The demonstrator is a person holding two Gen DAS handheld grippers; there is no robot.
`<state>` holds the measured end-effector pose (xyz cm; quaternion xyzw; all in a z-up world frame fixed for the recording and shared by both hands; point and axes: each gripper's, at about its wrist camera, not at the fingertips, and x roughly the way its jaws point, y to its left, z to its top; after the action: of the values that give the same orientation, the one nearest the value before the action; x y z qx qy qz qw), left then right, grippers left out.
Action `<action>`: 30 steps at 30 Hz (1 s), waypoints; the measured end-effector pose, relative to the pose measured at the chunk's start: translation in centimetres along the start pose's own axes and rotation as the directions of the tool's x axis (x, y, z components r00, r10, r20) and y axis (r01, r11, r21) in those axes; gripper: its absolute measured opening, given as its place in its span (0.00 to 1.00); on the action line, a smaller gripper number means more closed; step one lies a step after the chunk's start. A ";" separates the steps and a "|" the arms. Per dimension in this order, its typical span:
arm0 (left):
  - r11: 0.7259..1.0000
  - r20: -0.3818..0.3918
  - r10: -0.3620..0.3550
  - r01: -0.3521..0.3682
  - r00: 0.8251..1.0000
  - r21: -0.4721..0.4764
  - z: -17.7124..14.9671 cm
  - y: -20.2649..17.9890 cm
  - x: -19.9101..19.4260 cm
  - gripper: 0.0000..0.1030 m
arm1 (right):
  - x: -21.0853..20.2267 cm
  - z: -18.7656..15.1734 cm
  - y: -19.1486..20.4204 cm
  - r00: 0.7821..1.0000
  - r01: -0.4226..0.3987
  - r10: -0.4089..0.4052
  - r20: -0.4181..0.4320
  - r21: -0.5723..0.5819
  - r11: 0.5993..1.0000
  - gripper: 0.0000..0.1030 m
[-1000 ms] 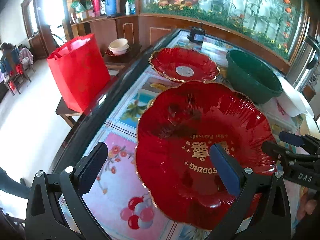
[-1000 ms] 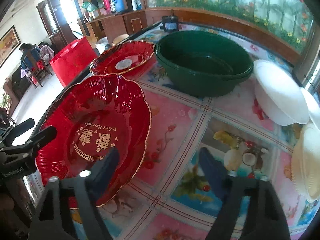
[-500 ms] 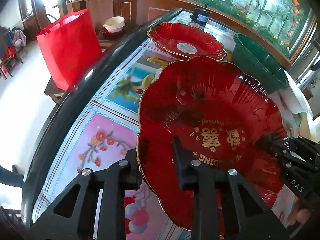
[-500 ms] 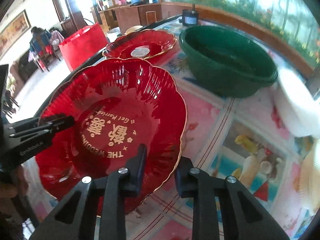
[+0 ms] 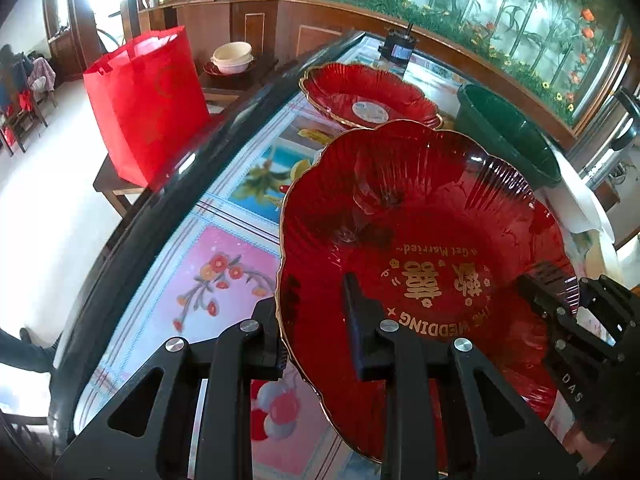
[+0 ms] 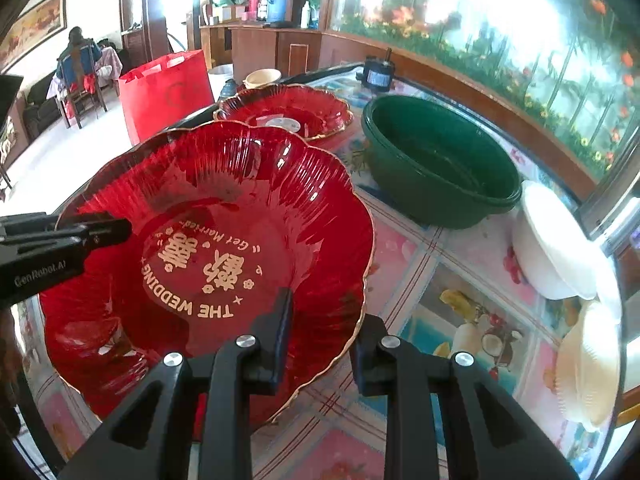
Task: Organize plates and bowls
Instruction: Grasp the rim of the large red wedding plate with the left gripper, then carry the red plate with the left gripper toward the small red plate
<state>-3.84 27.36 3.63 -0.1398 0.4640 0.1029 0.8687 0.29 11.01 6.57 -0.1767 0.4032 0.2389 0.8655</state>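
The big red plate (image 5: 420,240) is clamped at two opposite edges of its gold rim: the left gripper (image 5: 312,320) is closed on the left edge, the right gripper (image 6: 324,328) on the right edge, each with one finger inside the plate and one beneath. Both sets of jaws have just been closing onto that rim. The plate sits at the near left of the surface (image 6: 440,264), apparently tilted up off it.

For a good carry, the plate should be kept level, both hands moved together, and the thin rim not twisted. It would likely be stacked on the second red plate (image 5: 372,96) beyond it.

Only the right view shows the green basin (image 6: 440,160) whole and the white bowls (image 6: 556,248) at the far right. The left view alone shows the surface's dark left edge and the red bag (image 5: 148,104) whole.
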 end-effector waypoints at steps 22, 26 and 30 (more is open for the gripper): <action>1.000 0.023 0.015 -0.015 1.000 0.009 -5.6 4.0 -4.7 0.23 | -3.3 -4.0 6.2 0.999 -0.044 0.044 -0.005 -0.060 0.997 0.31; 1.000 0.000 0.022 -0.022 1.000 0.014 -6.3 4.0 -3.7 0.23 | -2.6 -4.9 6.2 0.998 -0.049 0.047 -0.035 -0.053 0.997 0.31; 1.000 -0.003 0.019 -0.019 1.000 0.005 -6.5 4.1 -3.2 0.23 | -2.1 -5.6 6.4 0.998 -0.047 0.044 -0.050 -0.053 0.997 0.31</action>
<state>-11.89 28.84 2.26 -0.1335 0.4669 0.1099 0.8672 -7.86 12.97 4.04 -0.1967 0.4213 0.2650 0.8447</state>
